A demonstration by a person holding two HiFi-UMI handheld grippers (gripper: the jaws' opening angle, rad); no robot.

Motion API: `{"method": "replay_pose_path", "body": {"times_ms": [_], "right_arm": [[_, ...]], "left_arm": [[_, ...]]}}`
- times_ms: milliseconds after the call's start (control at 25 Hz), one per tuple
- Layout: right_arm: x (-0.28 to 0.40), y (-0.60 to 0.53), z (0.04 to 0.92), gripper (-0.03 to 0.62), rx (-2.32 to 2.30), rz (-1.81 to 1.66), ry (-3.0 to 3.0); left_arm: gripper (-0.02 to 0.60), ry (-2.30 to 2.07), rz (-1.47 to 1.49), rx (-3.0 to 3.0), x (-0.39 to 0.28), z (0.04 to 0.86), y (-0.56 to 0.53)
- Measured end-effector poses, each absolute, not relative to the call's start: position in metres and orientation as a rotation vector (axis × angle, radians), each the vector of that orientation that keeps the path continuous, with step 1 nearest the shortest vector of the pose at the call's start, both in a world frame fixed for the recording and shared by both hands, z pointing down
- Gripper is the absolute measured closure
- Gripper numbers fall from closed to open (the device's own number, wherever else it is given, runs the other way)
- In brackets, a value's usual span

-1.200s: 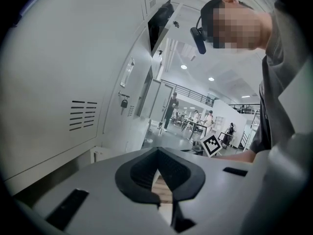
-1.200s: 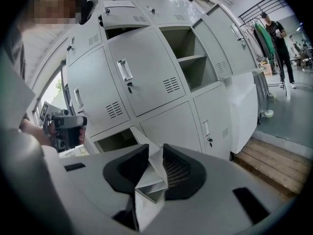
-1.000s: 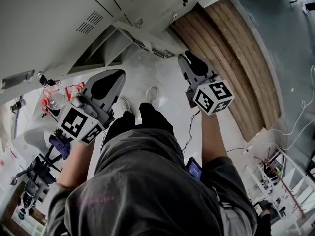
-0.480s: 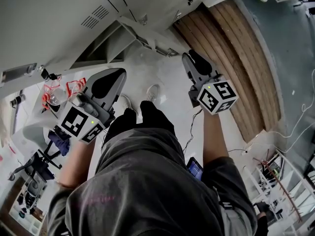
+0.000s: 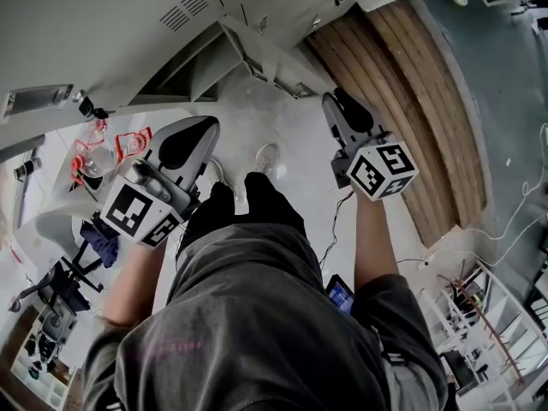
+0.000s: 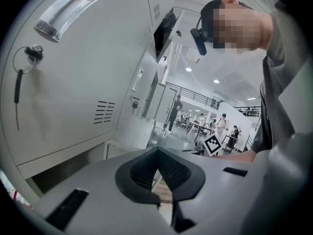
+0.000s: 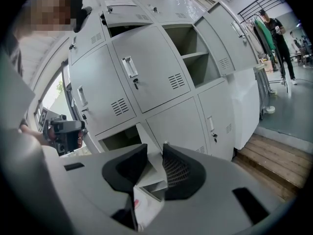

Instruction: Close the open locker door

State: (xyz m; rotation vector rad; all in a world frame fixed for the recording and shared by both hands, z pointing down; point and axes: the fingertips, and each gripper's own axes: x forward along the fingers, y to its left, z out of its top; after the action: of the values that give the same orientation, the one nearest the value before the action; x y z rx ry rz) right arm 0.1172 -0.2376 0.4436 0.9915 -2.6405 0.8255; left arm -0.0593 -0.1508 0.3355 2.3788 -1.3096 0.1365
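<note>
A bank of grey lockers (image 7: 146, 77) stands in front of me. Its bottom-row compartment (image 7: 120, 137) is open, and its door (image 7: 150, 143) swings out toward me, showing in the gap between the right jaws. From the head view that compartment (image 5: 193, 71) and its door (image 5: 250, 54) lie ahead of both grippers, which are apart from it. An upper compartment (image 7: 195, 58) at the right also stands open. My right gripper (image 7: 155, 151) (image 5: 336, 99) is open and empty. My left gripper (image 6: 157, 153) (image 5: 201, 127) points past a shut locker door (image 6: 83, 82), its pads meeting at the tips with nothing between them.
A wooden step (image 5: 402, 75) runs along the lockers on the right. An office chair (image 5: 60, 272) and red wire objects (image 5: 128, 139) are at the left. Cables (image 5: 514, 212) and a white rack (image 5: 492, 315) lie at the right. A person (image 7: 276, 28) stands by a clothes rail, others (image 6: 173, 111) farther off.
The head view has shifted a little, so the lockers sit slightly lower and nearer in it. Both grippers stay almost where they were, the right one drifting slightly right.
</note>
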Motion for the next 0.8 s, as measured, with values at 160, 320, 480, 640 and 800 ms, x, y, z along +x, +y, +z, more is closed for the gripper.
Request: {"method": "replay_pose_path", "body": {"times_ms": [160, 320, 480, 640, 800], "right_arm": [[0.11, -0.224, 0.443, 0.488, 1.002, 0.827, -2.628], [0.1, -0.208, 0.444, 0.485, 1.008, 0.833, -2.619], [0.088, -0.193, 0.445, 0.484, 1.002, 0.833, -2.615], [0.073, -0.178, 0.445, 0.484, 0.995, 0.83, -2.607], [0.058, -0.164, 0.446, 0.485, 0.991, 0.834, -2.595]], "left_arm": [[0.571, -1.306, 0.127, 2.384, -0.069, 0.334, -0.139], [0.571, -1.303, 0.122, 2.384, -0.082, 0.334, -0.125], [0.571, -1.298, 0.117, 2.384, -0.094, 0.335, -0.113], [0.571, -1.295, 0.113, 2.391, -0.107, 0.333, -0.1], [0.571, -1.298, 0.113, 2.392, -0.123, 0.331, -0.087]]}}
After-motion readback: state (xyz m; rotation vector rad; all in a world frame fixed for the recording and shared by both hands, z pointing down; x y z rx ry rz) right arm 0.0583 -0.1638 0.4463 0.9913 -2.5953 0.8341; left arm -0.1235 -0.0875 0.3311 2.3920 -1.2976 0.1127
